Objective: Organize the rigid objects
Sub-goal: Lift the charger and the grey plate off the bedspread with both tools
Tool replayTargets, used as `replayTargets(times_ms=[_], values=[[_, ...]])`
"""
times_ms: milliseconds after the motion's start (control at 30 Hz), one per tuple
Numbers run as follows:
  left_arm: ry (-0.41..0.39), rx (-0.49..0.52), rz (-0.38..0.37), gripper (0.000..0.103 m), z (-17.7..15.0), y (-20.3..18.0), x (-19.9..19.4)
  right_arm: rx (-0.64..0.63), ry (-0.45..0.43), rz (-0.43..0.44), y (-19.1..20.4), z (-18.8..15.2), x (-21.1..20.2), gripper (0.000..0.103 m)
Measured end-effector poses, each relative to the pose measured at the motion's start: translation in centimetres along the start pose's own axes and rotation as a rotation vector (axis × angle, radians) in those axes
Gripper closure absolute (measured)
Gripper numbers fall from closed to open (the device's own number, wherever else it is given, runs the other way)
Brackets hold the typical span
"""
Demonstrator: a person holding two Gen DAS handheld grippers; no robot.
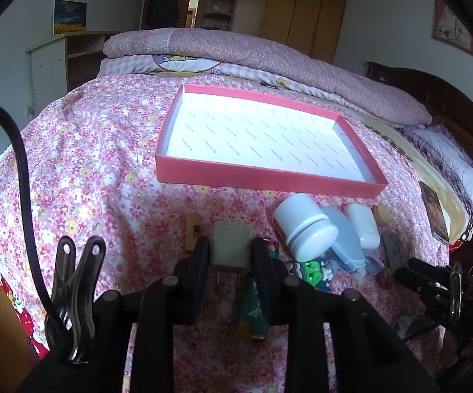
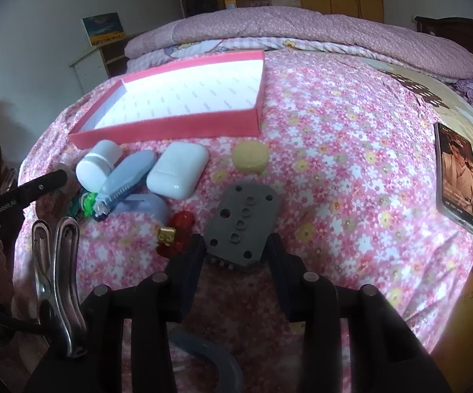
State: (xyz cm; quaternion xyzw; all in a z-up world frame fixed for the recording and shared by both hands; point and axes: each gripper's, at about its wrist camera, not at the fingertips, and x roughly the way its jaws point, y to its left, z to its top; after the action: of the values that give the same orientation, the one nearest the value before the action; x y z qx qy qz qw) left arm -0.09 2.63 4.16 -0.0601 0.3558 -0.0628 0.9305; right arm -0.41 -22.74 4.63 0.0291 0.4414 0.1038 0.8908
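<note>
Left wrist view: left tongs (image 1: 230, 250) pinch a grey plug adapter (image 1: 230, 244); right tongs (image 2: 236, 249) flank a grey perforated plate (image 2: 244, 226), red box (image 2: 171, 127) at eleven o'clock.

On the flowered bedspread (image 2: 334, 150) lay one shallow pink box (image 2: 171, 127) in the upper left, one white jar (image 2: 97, 165), one white case (image 2: 177, 170), one round yellow disc (image 2: 250, 156), one grey perforated plate (image 2: 243, 229) and one phone (image 2: 458, 173) at right.
</note>
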Motion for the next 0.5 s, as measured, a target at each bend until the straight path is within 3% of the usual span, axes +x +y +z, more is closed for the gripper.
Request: replayTargets(times_ms=[67, 167, 367, 500], values=[[0.001, -0.003, 0.001, 0.075, 0.0, 0.0, 0.0, -0.005, -0.015, -0.019, 0.3, 0.2, -0.3, 0.06], [0.002, -0.008, -0.001, 0.075, 0.0, 0.0, 0.0, -0.009, -0.043, -0.033, 0.7, 0.6, -0.8, 0.043], [0.003, -0.003, -0.01, 0.075, -0.2, -0.1, -0.1, 0.03, 0.027, -0.067, 0.3, 1.2, 1.7, 0.044], [-0.005, 0.0, -0.014, 0.075, 0.0, -0.3, -0.3, 0.014, 0.008, -0.089, 0.2, 1.1, 1.6, 0.056]])
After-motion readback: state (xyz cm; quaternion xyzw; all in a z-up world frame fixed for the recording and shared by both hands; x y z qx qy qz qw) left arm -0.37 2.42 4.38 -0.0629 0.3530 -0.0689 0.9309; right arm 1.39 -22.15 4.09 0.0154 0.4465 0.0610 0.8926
